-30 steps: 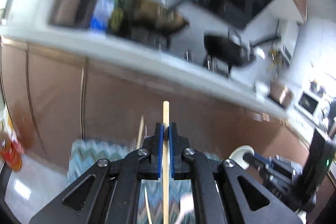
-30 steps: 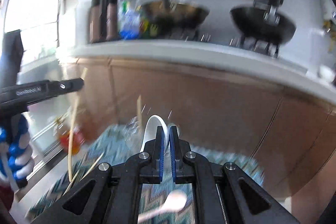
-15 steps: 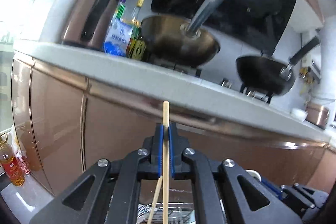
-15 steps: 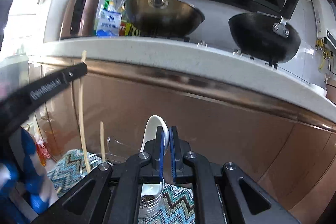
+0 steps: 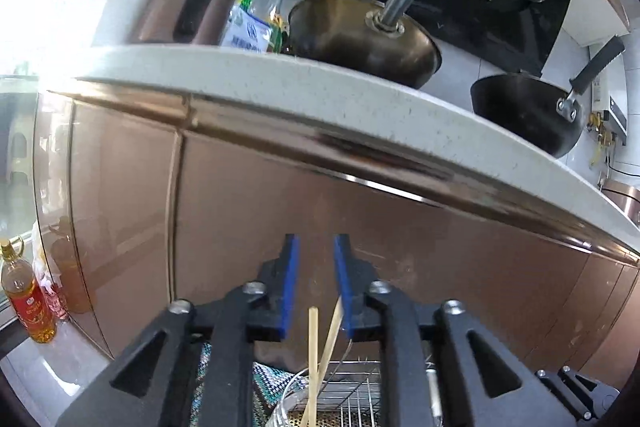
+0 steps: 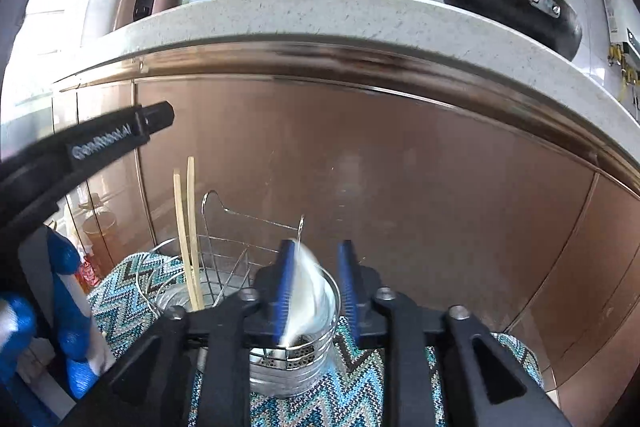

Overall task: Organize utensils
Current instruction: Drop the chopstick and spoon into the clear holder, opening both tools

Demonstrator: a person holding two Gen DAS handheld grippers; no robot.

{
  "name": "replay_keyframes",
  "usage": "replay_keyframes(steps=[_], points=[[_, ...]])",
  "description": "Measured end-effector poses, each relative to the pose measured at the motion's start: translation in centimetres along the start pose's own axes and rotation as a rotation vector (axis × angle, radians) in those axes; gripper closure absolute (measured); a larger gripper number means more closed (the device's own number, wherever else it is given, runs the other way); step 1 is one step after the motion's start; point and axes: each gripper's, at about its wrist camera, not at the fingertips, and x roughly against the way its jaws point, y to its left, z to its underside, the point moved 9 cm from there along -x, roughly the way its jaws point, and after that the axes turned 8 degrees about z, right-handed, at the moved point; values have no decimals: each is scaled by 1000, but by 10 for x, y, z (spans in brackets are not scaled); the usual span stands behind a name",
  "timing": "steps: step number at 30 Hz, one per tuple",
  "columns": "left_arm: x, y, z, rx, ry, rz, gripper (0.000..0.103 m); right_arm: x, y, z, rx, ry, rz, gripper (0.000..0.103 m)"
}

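Observation:
My left gripper (image 5: 316, 283) is open, its blue pads apart. Below it two wooden chopsticks (image 5: 314, 355) stand loose in a perforated metal cup (image 5: 296, 415) of a wire rack (image 5: 360, 399). My right gripper (image 6: 316, 287) is open too. A white spoon (image 6: 308, 291), blurred, drops between its pads into a second metal cup (image 6: 296, 359). In the right wrist view the chopsticks (image 6: 188, 231) stand upright in the left cup (image 6: 172, 301), under the left gripper's finger (image 6: 116, 137).
The rack (image 6: 240, 239) stands on a blue zigzag-patterned mat (image 6: 360, 395) before brown cabinet doors (image 6: 400, 187). Above runs a speckled counter (image 6: 320, 15) with two pans and bottles. An oil bottle (image 5: 28, 303) stands on the floor at left.
Both grippers opened. The left let go of its chopstick, which now stands in the cup with the other. The right released the white spoon, which is falling into its cup.

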Motion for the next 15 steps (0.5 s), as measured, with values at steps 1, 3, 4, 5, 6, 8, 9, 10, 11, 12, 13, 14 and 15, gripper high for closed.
replay_keyframes(steps=[1,3,4,5,6,8,9,10,11,12,13,14,15], points=[[5,-1,-3,-6,-8,-2,78,5,-1,-2,-6,-3,1,78],[14,-2,-9,-13,-10,-4,78,11,-1,-6,-8,-4,4,75],[19,-2,-13,-12,-8,-3,78,17,-1,-8,-7,-5,6,74],[25,-3,-16,-15,-8,-5,77,20,0,-10,-6,-4,7,74],[31,-3,-19,-20,-9,-9,77,24,0,-11,-6,-1,9,74],[45,-4,-27,-33,-13,-16,71,36,-1,-15,-12,0,8,74],[54,-5,-31,-38,-15,-19,70,43,-1,-17,-15,-1,7,74],[61,-5,-34,-41,-15,-23,68,52,-1,-19,-17,-4,6,74],[68,-6,-37,-43,-14,-26,67,57,0,-21,-17,-6,5,74],[75,-6,-40,-46,-11,-28,67,65,1,-22,-16,-8,4,74],[83,-7,-43,-51,-9,-33,67,74,2,-23,-17,-11,0,74],[92,-8,-46,-61,-8,-40,66,83,3,-24,-16,-12,-5,74],[101,-9,-50,-70,-8,-44,66,89,4,-25,-12,-13,-5,74]])
